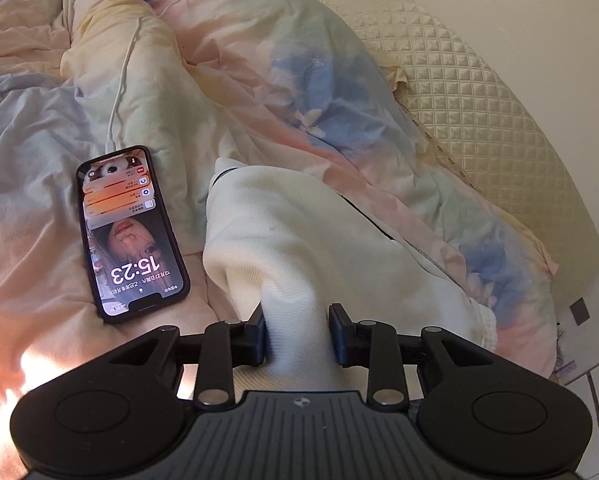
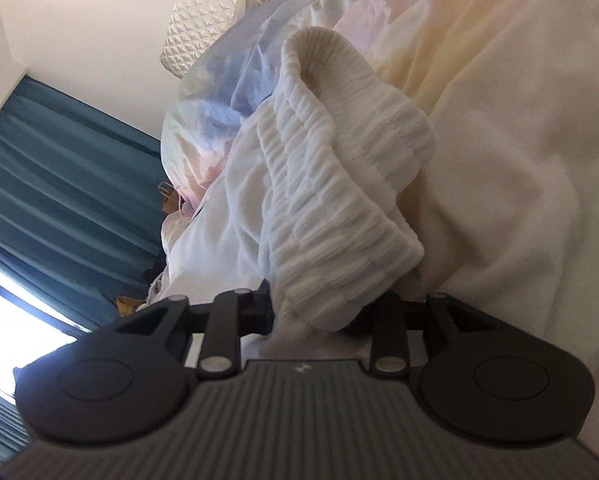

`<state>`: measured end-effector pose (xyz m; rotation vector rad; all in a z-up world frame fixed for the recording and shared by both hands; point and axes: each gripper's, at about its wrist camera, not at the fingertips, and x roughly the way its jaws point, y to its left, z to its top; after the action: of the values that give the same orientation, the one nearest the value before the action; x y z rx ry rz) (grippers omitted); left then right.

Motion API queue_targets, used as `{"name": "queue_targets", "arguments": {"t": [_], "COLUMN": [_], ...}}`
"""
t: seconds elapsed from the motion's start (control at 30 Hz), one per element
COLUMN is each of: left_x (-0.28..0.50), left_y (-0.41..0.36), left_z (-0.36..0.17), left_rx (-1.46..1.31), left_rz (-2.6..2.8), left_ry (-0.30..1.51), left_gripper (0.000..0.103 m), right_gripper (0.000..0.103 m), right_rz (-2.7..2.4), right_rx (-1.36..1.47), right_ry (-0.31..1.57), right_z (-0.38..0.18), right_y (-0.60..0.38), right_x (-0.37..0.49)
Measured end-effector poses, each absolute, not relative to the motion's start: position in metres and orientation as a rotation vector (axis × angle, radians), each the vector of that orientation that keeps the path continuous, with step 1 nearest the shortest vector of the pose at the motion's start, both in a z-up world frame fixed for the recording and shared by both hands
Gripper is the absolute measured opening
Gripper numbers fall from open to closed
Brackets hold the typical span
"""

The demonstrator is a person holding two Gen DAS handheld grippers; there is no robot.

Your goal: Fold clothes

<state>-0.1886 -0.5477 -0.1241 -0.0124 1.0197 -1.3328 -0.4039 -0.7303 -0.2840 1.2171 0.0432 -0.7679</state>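
White knit garment (image 1: 299,240) lies on the pastel duvet (image 1: 259,80), just right of the phone (image 1: 131,232). Left gripper (image 1: 298,334) fingers are closed on a bunched fold of it. Right gripper (image 2: 319,312) appears clamped on the ribbed hem (image 2: 339,184); its fingers are mostly hidden by cloth.

A home bedroom: a rumpled pastel tie-dye duvet (image 1: 283,92) covers the bed, a cream quilted satin mattress (image 1: 479,92) meets a plain wall, a charging black smartphone (image 1: 131,232) lies there, teal curtains (image 2: 59,184) hang beside a bright window.
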Motion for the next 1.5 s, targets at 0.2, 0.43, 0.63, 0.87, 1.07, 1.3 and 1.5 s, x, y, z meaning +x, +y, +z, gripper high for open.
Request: {"name": "queue_targets", "arguments": {"t": [0.2, 0.43, 0.63, 0.87, 1.07, 1.3, 1.5], "left_x": [-0.198, -0.216, -0.242, -0.278, -0.302, -0.322, -0.332], "left_y": [-0.512, -0.461, -0.413, -0.356, -0.309, -0.265, -0.239], "left_z": [-0.089, -0.022, 0.03, 0.069, 0.086, 0.092, 0.084], "left_rx": [0.069, 0.115, 0.146, 0.181, 0.195, 0.208, 0.202], "left_rz": [-1.34, -1.34, -1.348, -1.309, -1.27, -1.253, -1.252], "left_ry": [0.919, 0.772, 0.665, 0.545, 0.462, 0.417, 0.404], "left_gripper": [0.052, 0.079, 0.089, 0.091, 0.099, 0.103, 0.103], "right_gripper": [0.044, 0.045, 0.051, 0.052, 0.052, 0.052, 0.064], "right_rz": [-0.9, -1.025, -1.026, -0.988, -0.984, -0.992, -0.986], "right_rx": [1.137, 0.958, 0.764, 0.617, 0.525, 0.415, 0.379], "right_ry": [0.134, 0.201, 0.22, 0.205, 0.202, 0.235, 0.258], "right_z": [-0.25, -0.191, -0.129, -0.073, -0.044, -0.046, -0.052], "right_y": [-0.71, -0.678, -0.631, -0.572, -0.522, -0.471, -0.443], "right_x": [-0.415, -0.426, -0.42, -0.405, -0.394, -0.37, -0.353]}}
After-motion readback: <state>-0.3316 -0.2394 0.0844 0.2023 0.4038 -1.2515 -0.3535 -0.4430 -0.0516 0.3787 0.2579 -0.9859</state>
